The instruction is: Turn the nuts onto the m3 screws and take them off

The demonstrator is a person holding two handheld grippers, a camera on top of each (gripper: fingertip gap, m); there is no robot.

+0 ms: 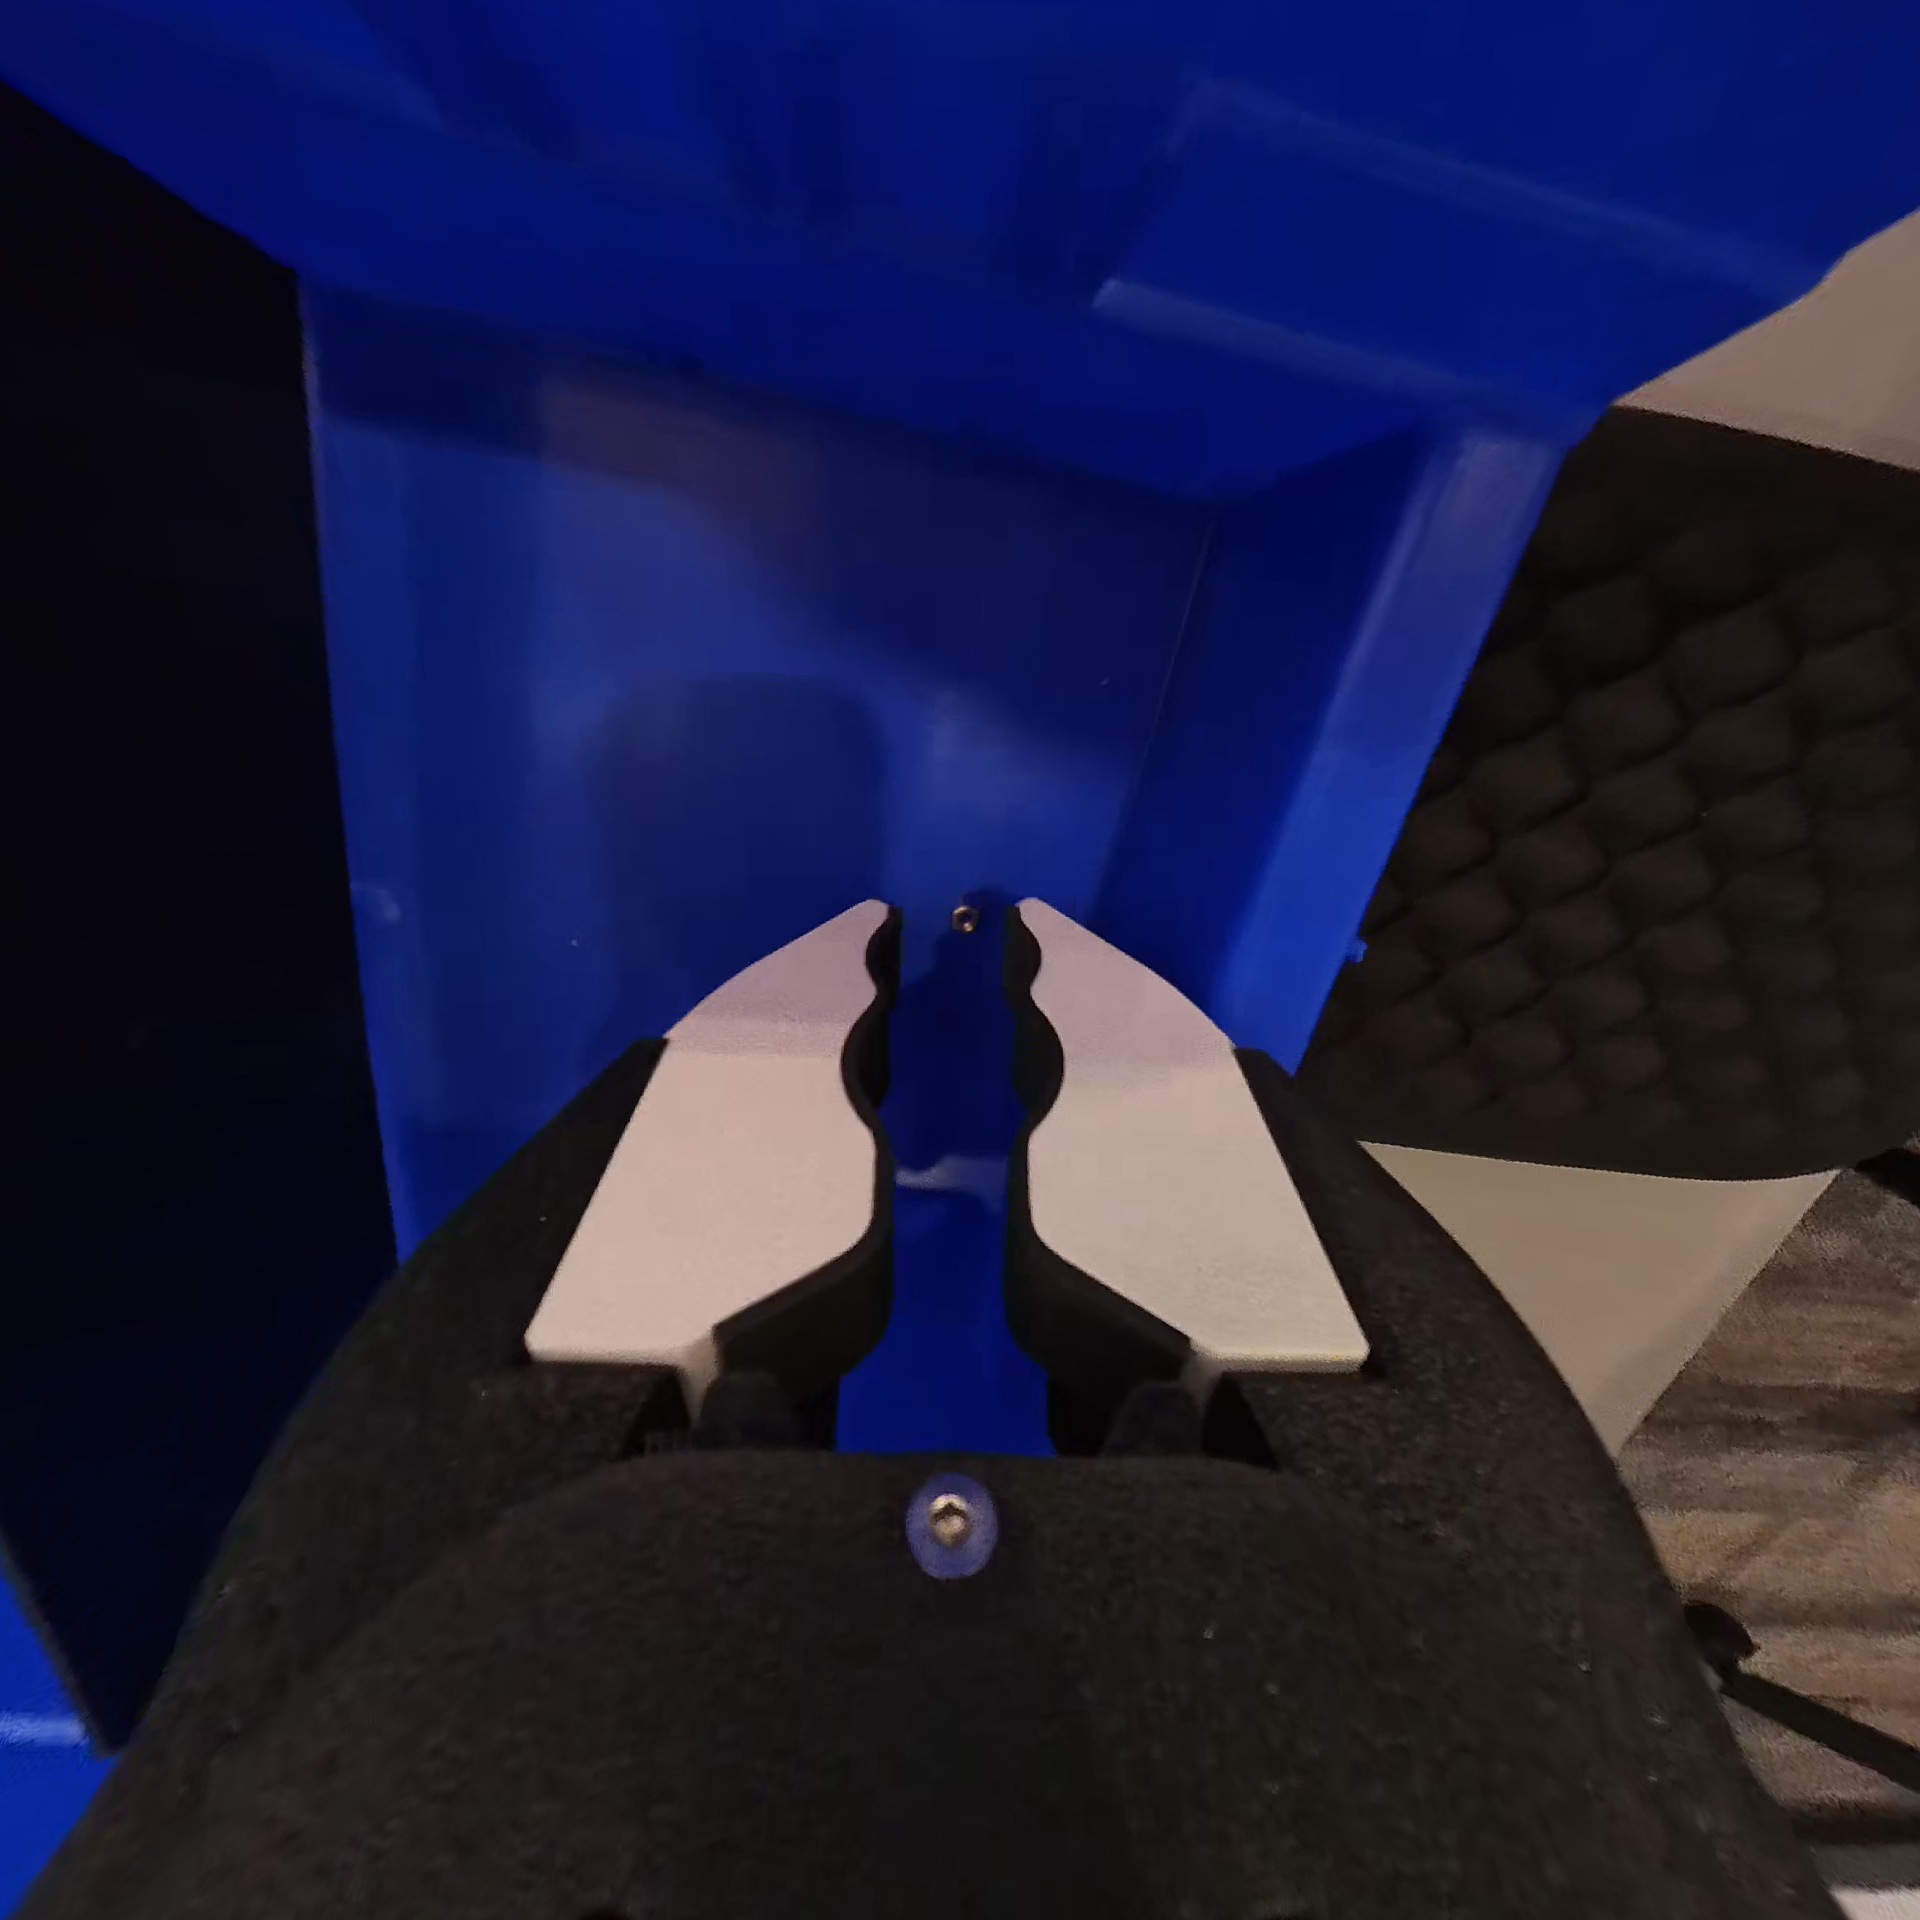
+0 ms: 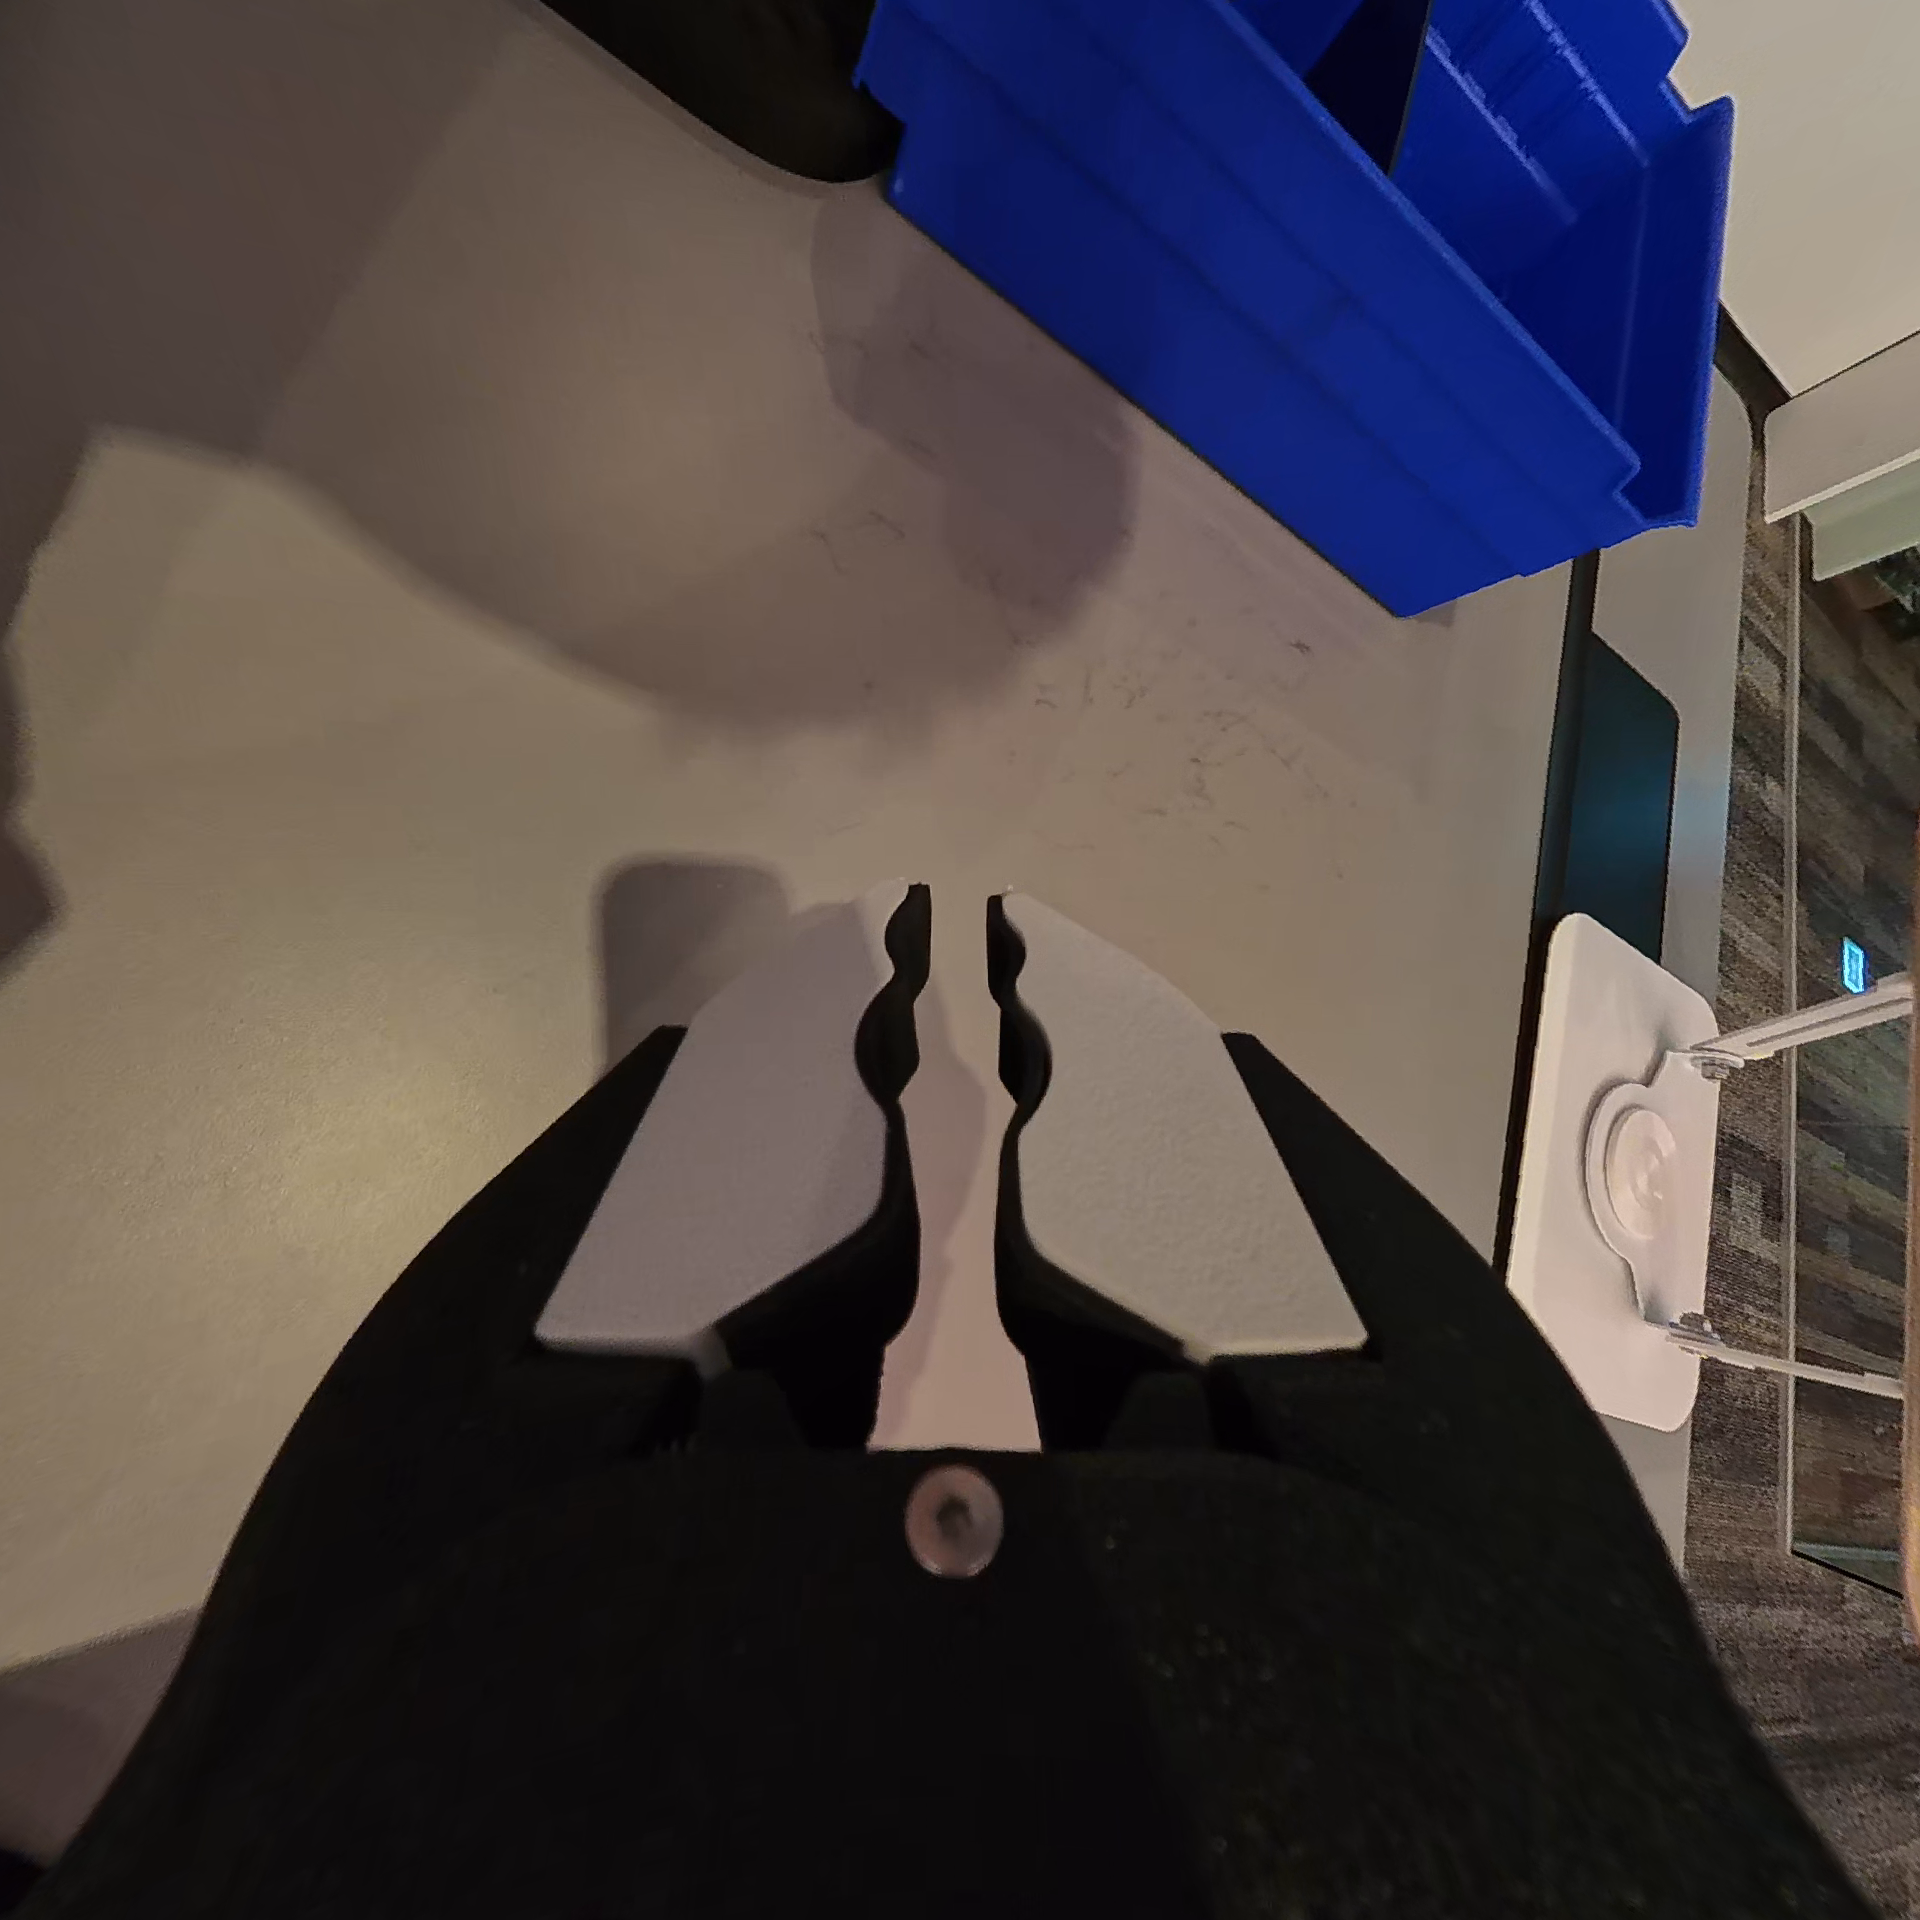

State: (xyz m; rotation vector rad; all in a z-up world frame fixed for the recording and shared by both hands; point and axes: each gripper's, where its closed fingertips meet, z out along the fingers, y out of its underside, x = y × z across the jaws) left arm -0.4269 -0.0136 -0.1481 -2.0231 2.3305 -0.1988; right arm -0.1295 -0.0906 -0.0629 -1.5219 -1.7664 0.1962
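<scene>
Left gripper (image 1: 951,914) parted, tips either side of a small nut (image 1: 964,917) on the blue bin (image 1: 727,623) floor. Right gripper (image 2: 951,899) parted, holding nothing, above bare worktop (image 2: 416,935). Probably light, stiff, slippery; best pinched across the flats.

**Bin, foam and bracket around the work area**

A blue plastic bin (image 2: 1351,312) stands on the pale tabletop (image 2: 520,935), with a black divider (image 1: 156,831) inside. Dark egg-crate foam (image 1: 1662,831) lies just beside the bin. A white bracket plate (image 2: 1600,1164) sits at the tabletop's edge, above patterned carpet (image 2: 1829,935).
</scene>
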